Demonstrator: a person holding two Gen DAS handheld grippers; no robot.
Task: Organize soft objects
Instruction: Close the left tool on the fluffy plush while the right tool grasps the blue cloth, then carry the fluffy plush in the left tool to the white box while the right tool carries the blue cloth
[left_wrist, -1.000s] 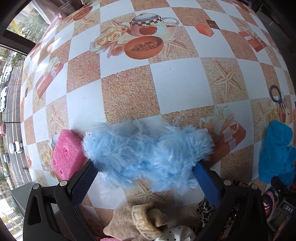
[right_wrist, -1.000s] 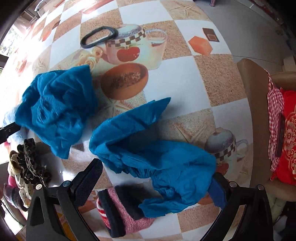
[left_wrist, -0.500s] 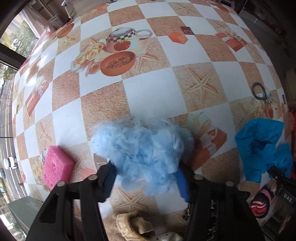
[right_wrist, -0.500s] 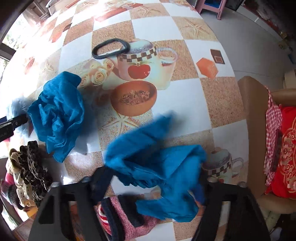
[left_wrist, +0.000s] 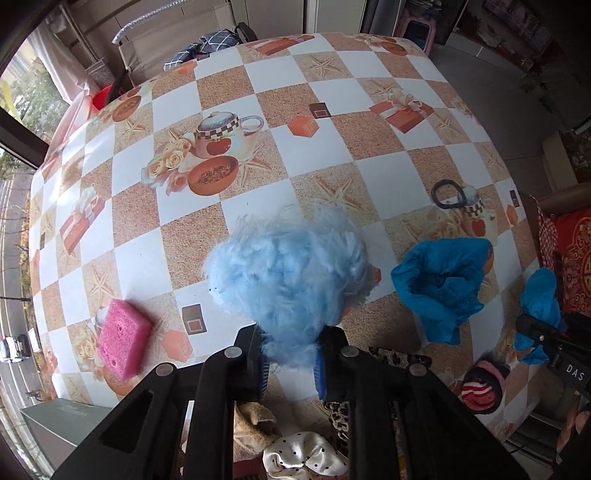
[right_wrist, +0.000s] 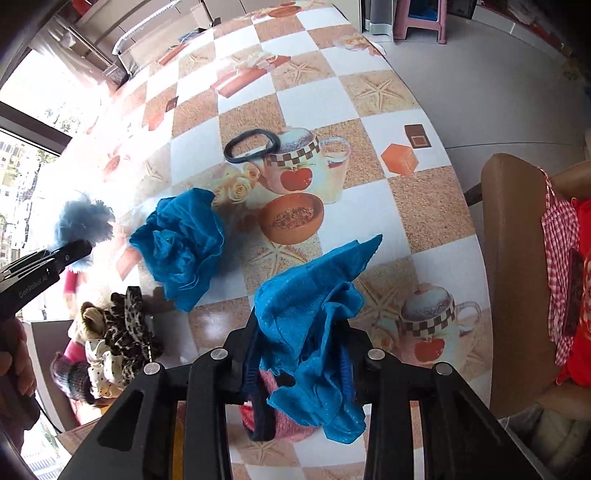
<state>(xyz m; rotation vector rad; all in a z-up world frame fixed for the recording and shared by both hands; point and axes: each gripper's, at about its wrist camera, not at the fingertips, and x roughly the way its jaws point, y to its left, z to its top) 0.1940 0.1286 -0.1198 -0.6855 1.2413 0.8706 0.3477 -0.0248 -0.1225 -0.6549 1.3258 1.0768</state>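
Note:
My left gripper (left_wrist: 291, 363) is shut on a fluffy light-blue plush piece (left_wrist: 291, 277), which hangs bunched above the checked tablecloth (left_wrist: 184, 229). My right gripper (right_wrist: 299, 363) is shut on a crumpled blue cloth (right_wrist: 310, 314), lifted off the table. A second blue cloth (right_wrist: 184, 247) lies crumpled to its left, also seen as the blue cloth (left_wrist: 443, 288) in the left wrist view. The plush (right_wrist: 86, 221) and the left gripper (right_wrist: 48, 258) show at the far left of the right wrist view.
A pink sponge (left_wrist: 122, 343) lies near the table's front left. A black hair band (right_wrist: 251, 146) rests mid-table. Socks and scrunchies (right_wrist: 122, 336) are piled at the near edge, with a pink striped sock (right_wrist: 280, 417) under my right gripper. A brown chair (right_wrist: 517, 258) stands right.
Both grippers closed from wide open onto their items and rose. The plush got squeezed and lifted off the table; the blue cloth bunched and came up too.

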